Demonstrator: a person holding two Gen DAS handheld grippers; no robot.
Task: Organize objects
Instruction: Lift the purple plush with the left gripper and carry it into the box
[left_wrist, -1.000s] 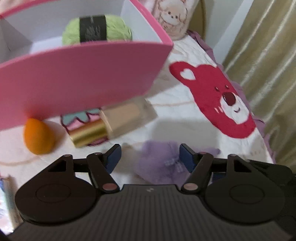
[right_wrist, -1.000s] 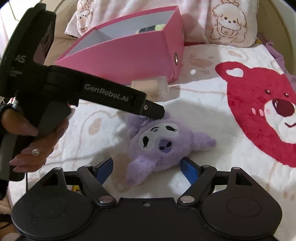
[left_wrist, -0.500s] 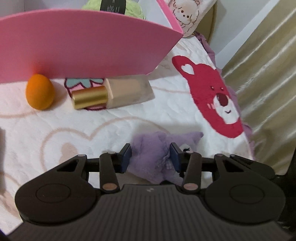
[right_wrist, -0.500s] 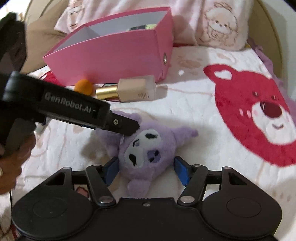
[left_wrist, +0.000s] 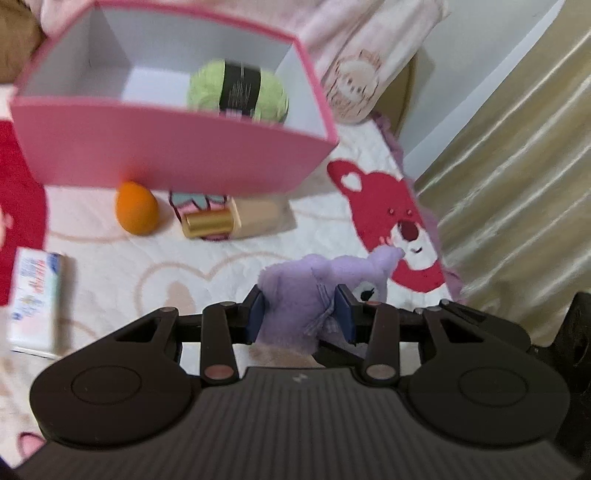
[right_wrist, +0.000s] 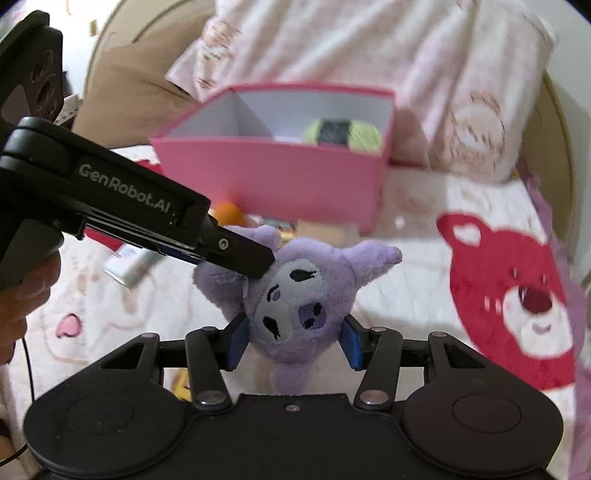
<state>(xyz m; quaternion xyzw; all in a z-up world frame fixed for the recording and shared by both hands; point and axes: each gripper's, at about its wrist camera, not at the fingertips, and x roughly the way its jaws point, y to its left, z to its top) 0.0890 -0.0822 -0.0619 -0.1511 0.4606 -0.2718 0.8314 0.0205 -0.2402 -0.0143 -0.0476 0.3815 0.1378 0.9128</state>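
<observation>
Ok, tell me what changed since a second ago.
Both tools have just closed on the purple plush toy: the left tool pinches an ear, the right tool squeezes its head, and it is lifted off the blanket. The pink box, yarn, orange sponge and bottle stayed put.

Plush toy (left_wrist: 295, 295): lower body hidden behind left tool (left_wrist: 301, 314). Right view: foundation bottle (right_wrist: 325, 230) & orange sponge (right_wrist: 229, 212) mostly covered by plush/left tool. Small box (left_wrist: 35, 299) print too blurred to read. Pink box (left_wrist: 177, 162) far edge blurred.
</observation>
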